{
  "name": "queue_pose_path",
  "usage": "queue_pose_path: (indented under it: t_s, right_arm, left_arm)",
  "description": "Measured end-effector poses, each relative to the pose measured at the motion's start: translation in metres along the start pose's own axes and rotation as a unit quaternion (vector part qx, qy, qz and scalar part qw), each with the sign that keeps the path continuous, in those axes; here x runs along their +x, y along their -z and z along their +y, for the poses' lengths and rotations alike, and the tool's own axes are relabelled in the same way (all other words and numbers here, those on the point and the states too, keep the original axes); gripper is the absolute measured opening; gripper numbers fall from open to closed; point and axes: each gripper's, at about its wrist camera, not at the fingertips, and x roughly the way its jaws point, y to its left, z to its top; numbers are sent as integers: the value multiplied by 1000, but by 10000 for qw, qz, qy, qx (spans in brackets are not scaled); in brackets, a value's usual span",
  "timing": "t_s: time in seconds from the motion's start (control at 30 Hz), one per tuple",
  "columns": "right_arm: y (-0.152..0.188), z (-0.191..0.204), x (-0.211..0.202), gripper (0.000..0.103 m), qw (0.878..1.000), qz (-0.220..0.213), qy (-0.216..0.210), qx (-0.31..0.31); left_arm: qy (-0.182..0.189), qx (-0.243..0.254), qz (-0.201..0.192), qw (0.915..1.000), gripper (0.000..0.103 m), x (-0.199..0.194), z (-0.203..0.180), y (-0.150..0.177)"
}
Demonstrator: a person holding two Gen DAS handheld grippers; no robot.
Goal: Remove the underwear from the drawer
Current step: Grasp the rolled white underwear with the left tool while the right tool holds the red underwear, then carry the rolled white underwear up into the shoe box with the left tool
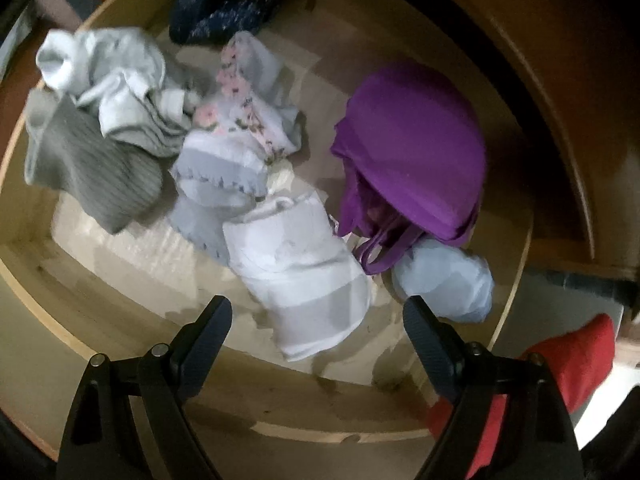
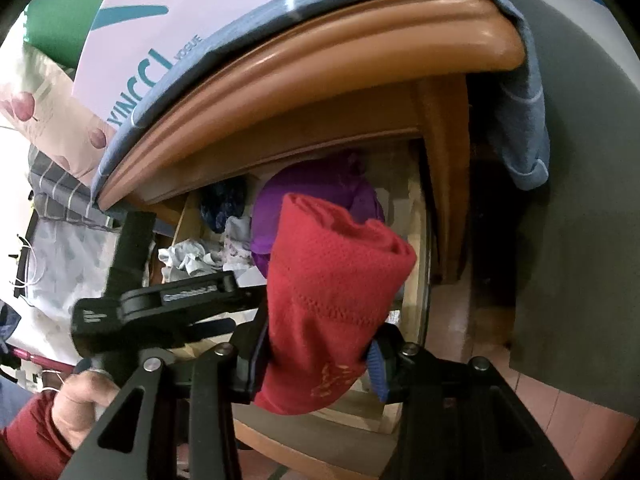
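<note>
The open wooden drawer (image 1: 120,376) holds several folded garments. A purple bra (image 1: 412,160) lies at the right, a white folded piece of underwear (image 1: 300,280) in the middle, a pale blue one (image 1: 444,280) beside it. My left gripper (image 1: 316,316) is open, hovering just above the white piece. My right gripper (image 2: 316,356) is shut on a folded red piece of underwear (image 2: 332,292), held outside the drawer front. The red piece also shows in the left wrist view (image 1: 568,364) at lower right.
Grey and white socks (image 1: 96,132), a floral piece (image 1: 240,112) and a dark blue item (image 1: 224,4) fill the drawer's left and back. The dresser top (image 2: 320,68) overhangs, covered by a blue cloth (image 2: 524,120) with a box (image 2: 160,32). Pink floor tiles (image 2: 560,400) lie at right.
</note>
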Motion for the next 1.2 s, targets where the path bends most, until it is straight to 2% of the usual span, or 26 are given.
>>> queue_pose_path:
  t_s: [0.17,0.27,0.33,0.4,0.47,0.5,0.57,0.73,1.2]
  right_arm:
    - [0,0,0,41,10000,7,8,-34]
    - [0,0,-1,41,10000,22,-9,-29]
    - [0,0,-1,41,10000,14,-6,-34]
    - [0,0,-1,41,10000,1,-11,-51]
    - [1,0,0,41,10000,0,-18,-39]
    - [1,-1,1,41,10000,2,-24,-31]
    - [1,-1,2,41,10000,11,-24,-22]
    - [0,-3,3,41,10000,-4,-73,0]
    - [3,8,10,41,9997,0,92,-223]
  left_arm:
    - [20,-205,-2,9998,81,8,-9,-1]
    - [-145,-331,7,9993,78,13,-14,-6]
    - [-320,-407,35,9987,71,17,-18,-7]
    - [-525,-471,93,9975,69,23,-20,-8]
    - [-597,-545,122,9967,64,30,-24,-8]
    - [-643,-562,146,9962,54,35,-25,-8]
    - [-599,-624,209,9960,52,34,-18,-11]
    - [-629,-370,148,9972,42,21,-12,-10]
    - [-457,650,-238,9966,41,-41,-9,10]
